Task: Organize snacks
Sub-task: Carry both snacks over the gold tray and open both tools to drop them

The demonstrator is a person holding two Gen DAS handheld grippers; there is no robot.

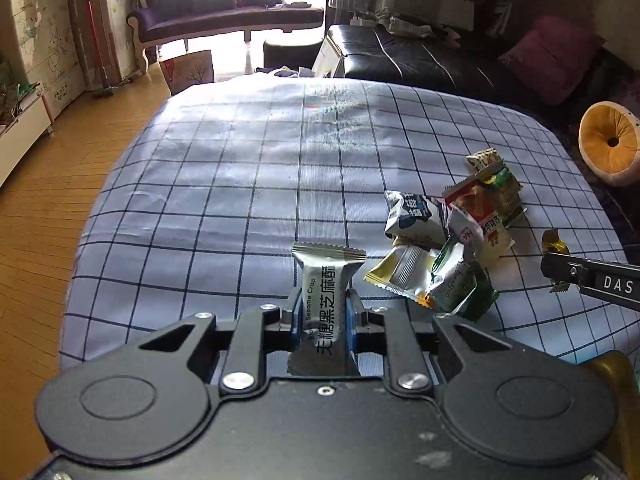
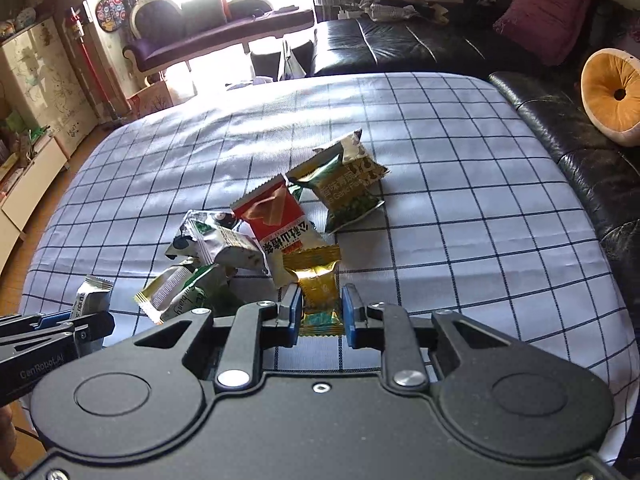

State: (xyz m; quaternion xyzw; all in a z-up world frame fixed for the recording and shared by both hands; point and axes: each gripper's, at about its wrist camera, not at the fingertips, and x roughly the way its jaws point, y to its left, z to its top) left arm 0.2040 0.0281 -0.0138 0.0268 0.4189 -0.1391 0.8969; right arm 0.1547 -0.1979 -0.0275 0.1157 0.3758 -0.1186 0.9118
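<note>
Left wrist view: the left claw (image 1: 322, 312) pinches a grey black sesame crisp packet (image 1: 326, 280) upright at lower centre, above the checked counter (image 1: 240, 168). Right wrist view: the right claw (image 2: 321, 312) is clamped on a gold-wrapped snack (image 2: 318, 288) at lower centre. Just beyond it, a heap of snack packets (image 2: 272, 220) lies mid-frame on the counter.

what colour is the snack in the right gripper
Gold, with a green patch low down: the gold snack packet in the right gripper, clearest in the right wrist view.
</note>
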